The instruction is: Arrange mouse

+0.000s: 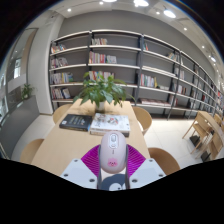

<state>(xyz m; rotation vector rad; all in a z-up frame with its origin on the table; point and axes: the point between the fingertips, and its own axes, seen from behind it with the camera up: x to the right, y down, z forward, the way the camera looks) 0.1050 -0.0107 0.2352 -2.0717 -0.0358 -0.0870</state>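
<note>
A white and pink mouse (112, 153) sits between my gripper's (112, 166) two fingers, its nose pointing away from me. The magenta pads (131, 160) press against its two sides, so the fingers are shut on it. The mouse is held above the near end of a long light wooden table (70, 145). The lower part of the mouse is hidden by the gripper body.
On the table beyond the mouse lie a dark book (75, 122) and an open magazine (110, 124), with a potted plant (103, 92) behind them. Wooden chairs (165, 158) stand beside the table. Bookshelves (120, 65) line the far wall.
</note>
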